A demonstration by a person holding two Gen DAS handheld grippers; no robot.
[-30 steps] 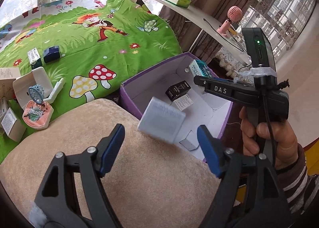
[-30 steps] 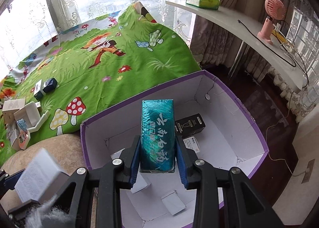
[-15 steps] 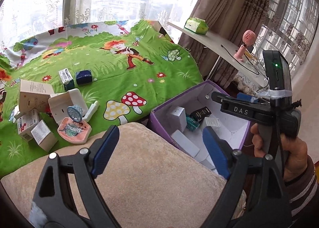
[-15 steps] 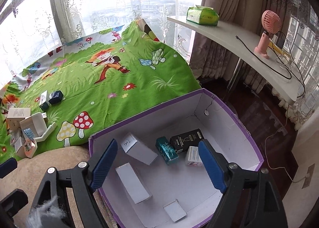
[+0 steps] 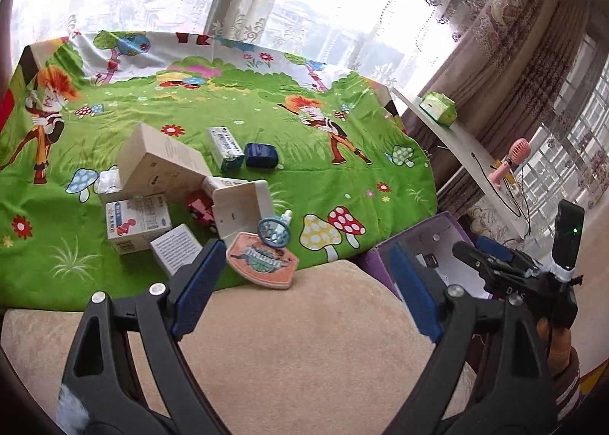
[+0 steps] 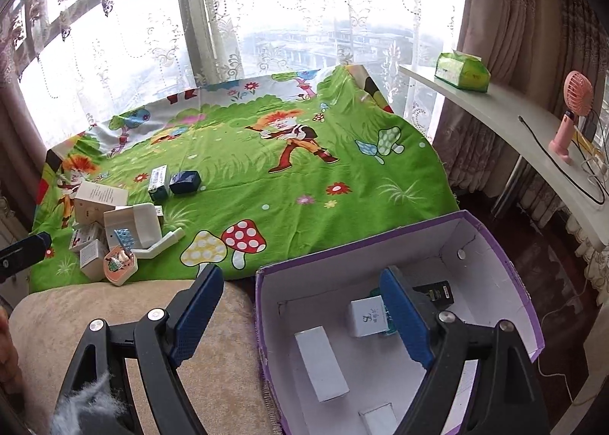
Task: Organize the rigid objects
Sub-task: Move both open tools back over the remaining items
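My left gripper (image 5: 304,290) is open and empty above a beige cushion (image 5: 297,351). Beyond it, a pile of small boxes (image 5: 152,183), an orange case (image 5: 262,263), a green-white box (image 5: 225,148) and a dark blue box (image 5: 260,155) lie on the green cartoon cloth (image 5: 304,168). My right gripper (image 6: 300,317) is open and empty over the near left corner of the purple carton (image 6: 491,240). The carton holds white boxes (image 6: 321,362), a black box (image 6: 437,292) and a teal one, partly hidden. The right gripper also shows in the left wrist view (image 5: 495,267).
A white shelf (image 6: 514,122) at the right carries a green tissue pack (image 6: 461,71), a pink fan (image 6: 571,115) and cables. Curtains and windows stand behind the cloth. The carton's rim also shows in the left wrist view (image 5: 426,225). Dark floor lies right of the carton.
One second ago the left gripper had a white box leaving its open jaws and the right held a teal box; both boxes now lie in the carton. Both grippers pulled back left.
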